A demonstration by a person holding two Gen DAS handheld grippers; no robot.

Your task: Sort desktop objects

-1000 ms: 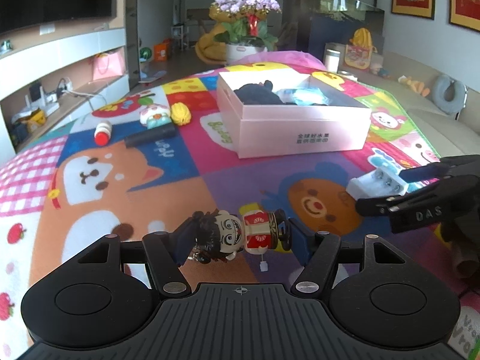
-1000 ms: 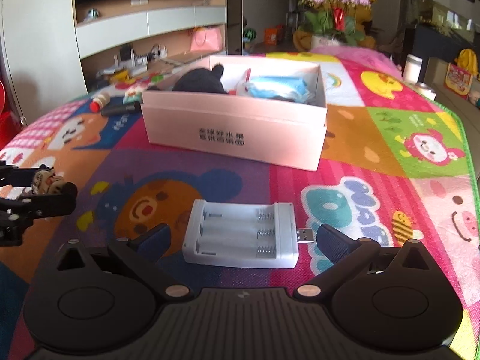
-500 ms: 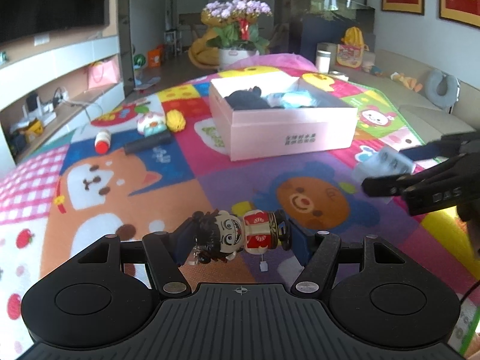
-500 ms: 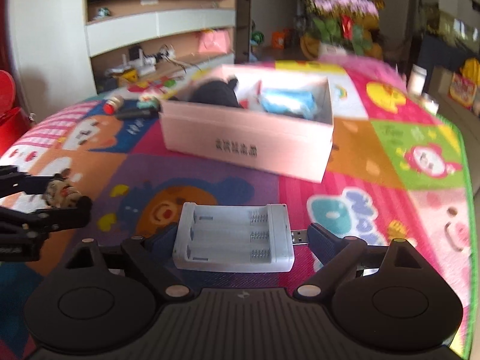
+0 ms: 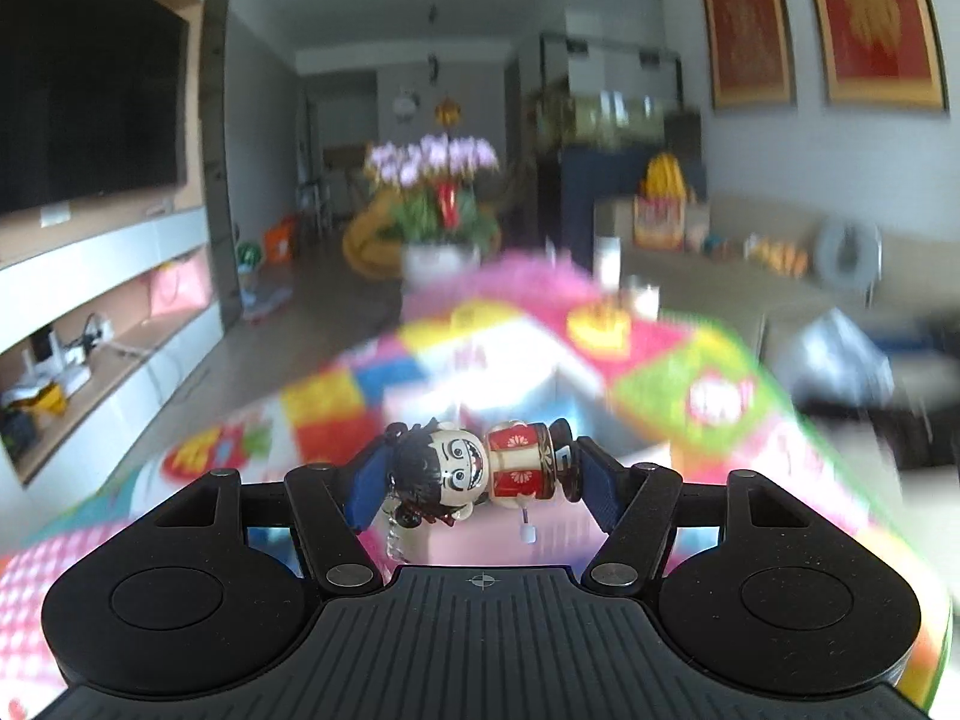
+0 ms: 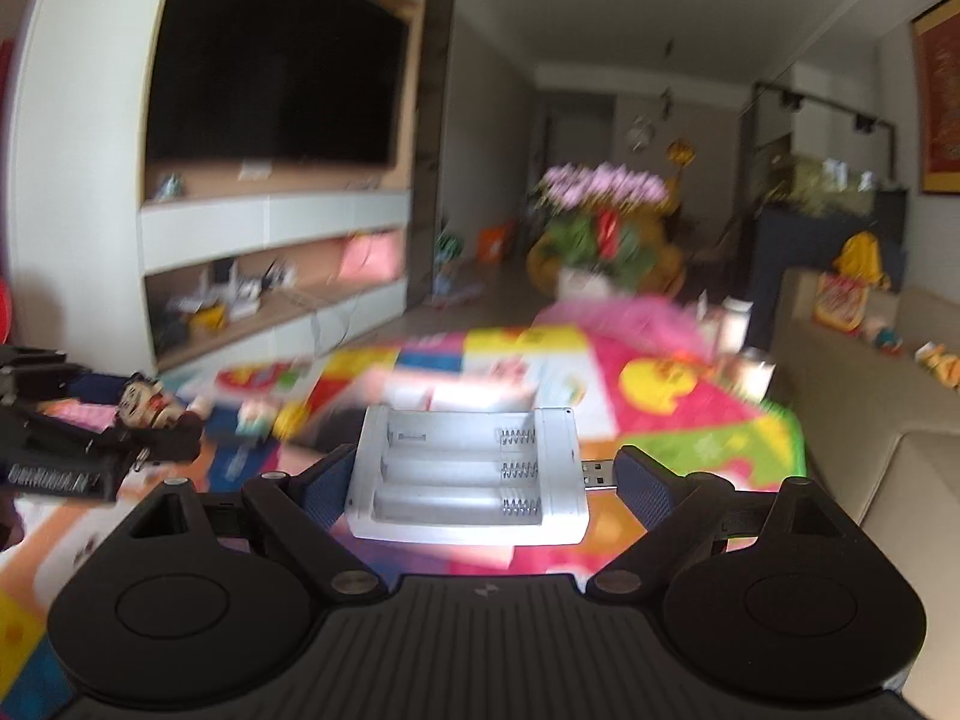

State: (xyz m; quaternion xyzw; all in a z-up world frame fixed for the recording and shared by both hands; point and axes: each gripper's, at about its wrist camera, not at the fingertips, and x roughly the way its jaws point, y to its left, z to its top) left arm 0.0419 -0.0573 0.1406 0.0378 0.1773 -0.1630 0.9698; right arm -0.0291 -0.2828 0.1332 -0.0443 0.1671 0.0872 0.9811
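The left tongs point(image 5: 474, 474) were clamped on a small painted figurine with black hair, a pale grinning face and a red-and-gold drum-shaped body point(image 5: 480, 471), which lay sideways between the blue pads, head toward the left pad and base against the right one. A short metal spring and a tiny white tag dangled beneath it. Both were lifted clear of the colourful patchwork cartoon play mat point(image 5: 708, 402), which was badly blurred below and beyond the figurine.

The right tongs point(image 6: 474, 480) were clamped on a white plastic three-slot battery charger with metal springs point(image 6: 468, 480). Its left end sat against the left pad, while its silver USB plug point(image 6: 597, 473) stuck out of the right end and met the right pad. The charger also hung above the mat point(image 6: 678, 384).

Only the right wrist view showed both loads at once: the left tongs point(image 6: 129, 441) came in from its left edge, well to the left of the charger, with the figurine point(image 6: 144, 405) seen end-on between the black fingers. The left wrist view showed only a dark, smeared shape at its right edge, too blurred to tell what it was.

Beyond the mat, both views showed a potted plant with pale purple flowers in a white pot point(image 5: 435, 204), and to the left of it a wall unit with a large dark television screen point(image 6: 270, 66). The left view alone showed two red-and-gold framed pictures point(image 5: 822, 18) high on the wall to the right of the flowers.
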